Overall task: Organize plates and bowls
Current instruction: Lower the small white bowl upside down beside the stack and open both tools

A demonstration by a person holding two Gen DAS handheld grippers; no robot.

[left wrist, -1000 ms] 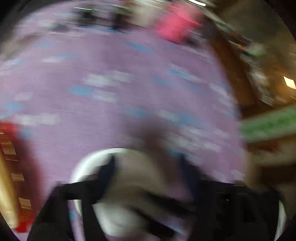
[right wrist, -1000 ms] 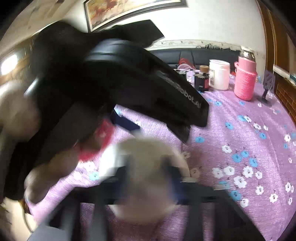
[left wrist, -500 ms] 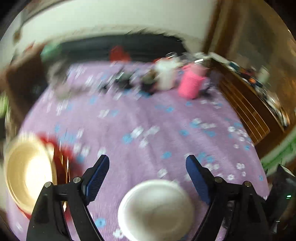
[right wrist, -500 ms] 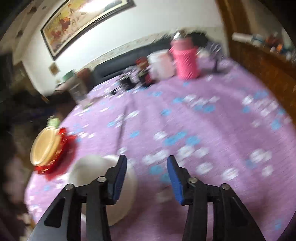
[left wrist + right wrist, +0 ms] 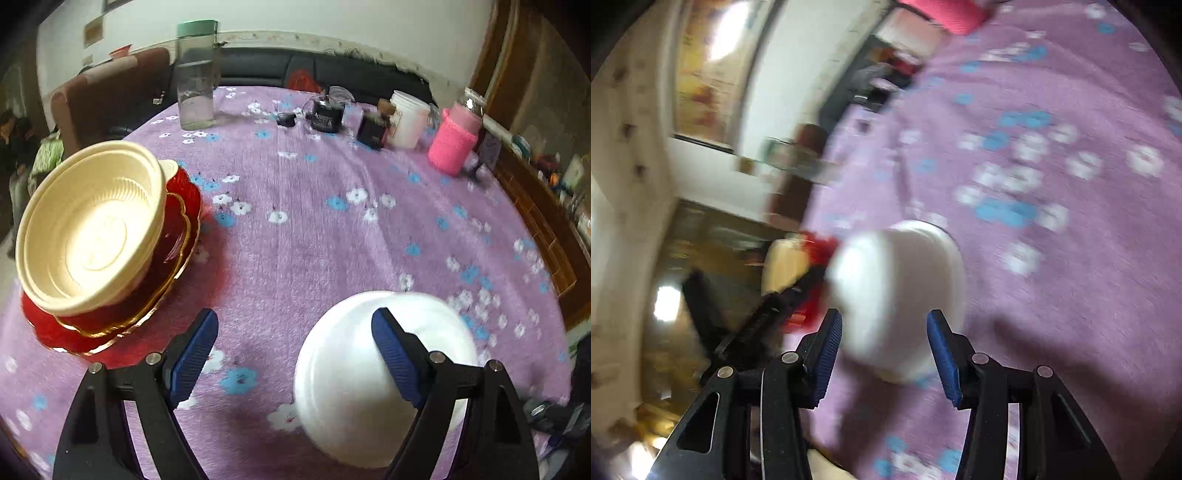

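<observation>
The left gripper (image 5: 295, 354) stands wide over the purple flowered tabletop (image 5: 295, 236), its jaws having just been opening, and nothing is pressed between its blue pads; only cloth lies in the gap. A white bowl (image 5: 354, 384) sits upside down on the tabletop at the near right of the left wrist view, and the right-hand finger crosses in front of it, so whether that pad touches the bowl cannot be told. At the near left a cream bowl (image 5: 88, 232) rests tilted in a red bowl (image 5: 177, 221), which sits on a red plate with a gold rim (image 5: 107, 339). At the far side of the tabletop stand a clear jar with a green lid (image 5: 195, 74), a white tub (image 5: 408, 118), some small dark things that are hard to make out, and a bottle in a pink knitted sleeve (image 5: 454, 147). The right wrist view is rolled and blurred. In it the right gripper (image 5: 884, 350) is about half open, its jaws having just been opening too, and the white bowl (image 5: 897, 295) lies beyond the fingertips, partly between them, with neither pad clearly pressing on it. To the left of the bowl the other gripper's black frame (image 5: 753, 325) shows, with the red and cream stack (image 5: 798, 262) behind it.
</observation>
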